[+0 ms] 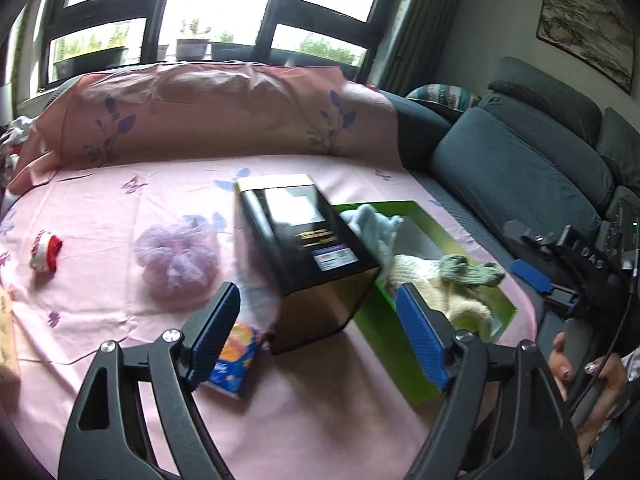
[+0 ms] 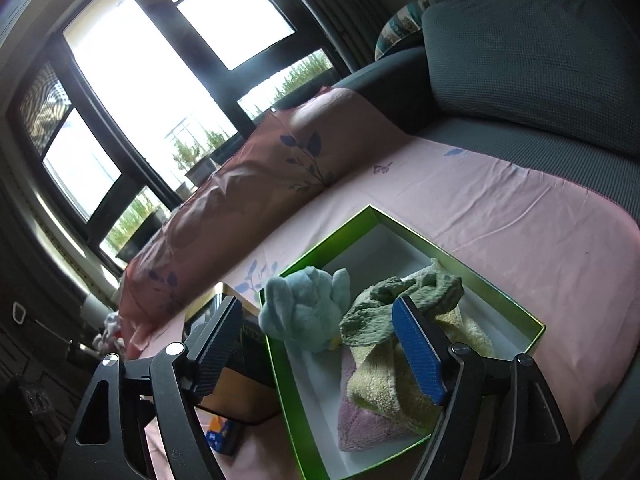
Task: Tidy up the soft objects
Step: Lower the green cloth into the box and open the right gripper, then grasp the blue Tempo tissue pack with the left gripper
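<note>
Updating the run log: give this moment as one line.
left gripper: open, empty | right gripper: open, empty | green box: holds blue plush, towels | purple scrunchie: outside

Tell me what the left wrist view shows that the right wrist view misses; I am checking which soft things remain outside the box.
Only the left wrist view shows the purple scrunchie and the small red-and-white toy, both lying loose on the pink sheet, plus the right tool and a hand.

Only the right wrist view shows the pink towel low in the green box.

Both show the green box, blue plush, green cloth, yellow towel, black box and blue packet.
</note>
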A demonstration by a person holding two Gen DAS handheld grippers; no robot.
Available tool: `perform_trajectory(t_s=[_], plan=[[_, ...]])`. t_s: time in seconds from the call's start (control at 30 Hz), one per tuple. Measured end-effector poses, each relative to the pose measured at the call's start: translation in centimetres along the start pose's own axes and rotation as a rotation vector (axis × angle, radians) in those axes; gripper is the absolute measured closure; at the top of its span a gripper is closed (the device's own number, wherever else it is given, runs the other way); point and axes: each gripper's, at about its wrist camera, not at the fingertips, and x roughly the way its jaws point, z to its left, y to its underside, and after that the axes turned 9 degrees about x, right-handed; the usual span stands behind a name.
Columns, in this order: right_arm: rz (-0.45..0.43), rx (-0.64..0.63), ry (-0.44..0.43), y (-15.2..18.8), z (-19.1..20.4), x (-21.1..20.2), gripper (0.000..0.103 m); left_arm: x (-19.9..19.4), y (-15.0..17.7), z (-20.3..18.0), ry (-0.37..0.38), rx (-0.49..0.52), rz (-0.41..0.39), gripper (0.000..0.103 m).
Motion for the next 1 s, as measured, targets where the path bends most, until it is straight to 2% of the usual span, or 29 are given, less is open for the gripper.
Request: perform_trajectory(t_s=[0.07, 0.2, 0.3, 0.4, 0.5, 0.57, 0.67, 0.77, 0.8, 0.87, 0.9, 1.0], plan=[[-0.027, -0.021, 0.004, 0.1, 0.6, -0.8, 0.014, -0.4, 1.4, 2.2, -0.065, -0.024, 0.024, 0.016], [-0.026, -0.063, -0.005, 0.3, 1.9, -1.8, 0.009, 0.6, 4.1, 5.6, -0.148, -0.091, 0.104, 0.016], [-0.007, -0.09, -0.048, 0.8, 3.1, -2.0, 0.009, 2.1, 5.8, 6.7, -0.131, -0.106, 0.147, 0.016], [0.035, -0.122, -0.123, 1.6, 4.6, -1.7, 0.009, 3.8, 7.1, 7.0, -0.062, -0.081, 0.15, 0.016], [0.06, -0.158, -0.165, 2.3, 5.9, -1.5, 0.009, 5.2, 7.7, 7.0, -0.045, -0.069, 0.161, 0.016], [0.07, -0.174, -0.172, 2.7, 6.5, -1.2, 0.009, 6.0, 7.9, 7.0, -0.018, -0.053, 0.158, 0.016], [0.084, -0.195, -0.146, 3.1, 7.0, -0.7, 0.009, 7.6, 8.0, 7.1, -0.085, -0.053, 0.196, 0.016], [0.092, -0.202, -0.134, 3.3, 7.2, -0.3, 0.009, 8.4, 8.1, 7.5, -0.062, -0.077, 0.204, 0.017], [0.096, -0.206, -0.143, 3.4, 7.3, -0.3, 0.009, 8.6, 8.2, 7.4, -0.056, -0.088, 0.206, 0.019], [0.109, -0.21, -0.164, 3.6, 7.6, -0.1, 0.009, 8.8, 8.2, 7.6, -0.012, -0.121, 0.2, 0.039], [0.117, -0.212, -0.173, 3.7, 7.8, 0.0, 0.009, 8.7, 8.3, 7.8, 0.009, -0.159, 0.192, 0.046], [0.143, -0.231, -0.178, 4.2, 8.6, 0.4, 0.009, 8.4, 8.5, 8.1, -0.002, -0.204, 0.181, 0.049]])
